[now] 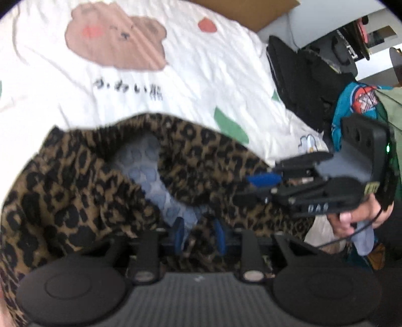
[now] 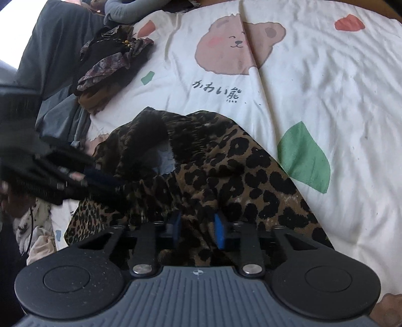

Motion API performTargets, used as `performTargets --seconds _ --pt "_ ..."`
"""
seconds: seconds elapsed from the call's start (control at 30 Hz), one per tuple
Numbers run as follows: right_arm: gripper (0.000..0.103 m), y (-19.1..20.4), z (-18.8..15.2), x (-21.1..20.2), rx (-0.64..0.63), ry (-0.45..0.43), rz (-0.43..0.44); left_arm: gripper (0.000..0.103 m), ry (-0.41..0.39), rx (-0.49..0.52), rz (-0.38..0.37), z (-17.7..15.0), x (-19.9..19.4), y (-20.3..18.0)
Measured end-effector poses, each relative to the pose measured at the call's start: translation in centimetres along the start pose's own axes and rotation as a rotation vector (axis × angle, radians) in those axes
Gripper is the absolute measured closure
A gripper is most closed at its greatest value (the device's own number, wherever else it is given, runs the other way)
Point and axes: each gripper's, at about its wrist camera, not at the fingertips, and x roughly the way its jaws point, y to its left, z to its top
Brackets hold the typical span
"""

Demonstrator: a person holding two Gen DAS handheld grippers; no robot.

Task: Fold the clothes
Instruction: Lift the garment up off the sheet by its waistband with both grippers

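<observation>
garment: leopard-print garment (image 2: 226, 163) bunched on bed sheet (image 2: 326, 75) | handling: soft, light, floppy; take at waistband edge | left claw (image 1: 198, 235), right claw (image 2: 198, 226): both nipped narrowly on its cloth

A bed (image 2: 314, 83) carries everything, covered by a white sheet printed with a brown bear face (image 2: 233, 47), a line of dark characters (image 2: 217, 91), green leaf shapes (image 2: 305, 157) and red patches (image 2: 349, 24). The sheet is creased. A leopard-print garment (image 2: 238, 173) lies bunched on the near part of it, its pale blue lining (image 2: 164, 157) showing at an opening. Near the left edge, well apart from the garment, lies a dark patterned heap of clothes (image 2: 110, 63).
</observation>
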Motion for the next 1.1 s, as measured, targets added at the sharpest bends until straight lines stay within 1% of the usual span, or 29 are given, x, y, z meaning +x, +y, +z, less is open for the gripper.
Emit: performTargets --seconds 0.07,0.1,0.17,0.23,0.4,0.5,0.73,0.9,0.97,1.03,1.1 --pt "0.088 0.2 -0.2 -0.1 -0.002 0.005 0.003 0.072 -0.027 -0.016 -0.016 0.5 -0.3 0.0" --pt "0.095 0.3 -0.4 -0.2 -0.004 0.006 0.005 0.071 -0.034 -0.025 -0.009 0.8 -0.2 0.0" --pt "0.096 0.7 -0.8 -0.4 -0.017 0.002 0.014 0.07 -0.048 -0.044 0.01 1.5 0.3 0.0" --pt "0.1 1.1 -1.2 -0.7 -0.034 -0.001 0.019 0.07 -0.051 -0.072 0.029 1.8 0.9 0.2" --pt "0.1 1.7 -2.0 -1.2 -0.052 0.008 0.048 0.07 -0.042 -0.168 0.045 1.3 2.4 1.7" --pt "0.1 1.9 -2.4 -1.3 -0.061 0.018 0.058 0.07 -0.036 -0.183 0.045 0.8 3.0 2.0" --pt "0.1 2.0 -3.2 -1.8 -0.064 0.031 0.077 0.068 -0.031 -0.244 -0.012 0.6 3.6 2.4" --pt "0.1 1.8 -3.4 -2.3 -0.057 0.023 0.084 0.068 -0.04 -0.293 -0.071 0.4 2.8 2.8" --pt "0.1 1.7 -3.5 -2.3 -0.053 0.02 0.082 0.064 -0.053 -0.298 -0.087 0.1 2.3 2.8" --pt "0.1 1.6 -3.4 -2.3 -0.048 0.016 0.08 0.057 -0.066 -0.298 -0.119 -0.2 1.8 2.6" --pt "0.1 1.6 -3.3 -2.2 -0.04 0.016 0.085 0.057 -0.064 -0.284 -0.139 -0.3 1.5 2.1"
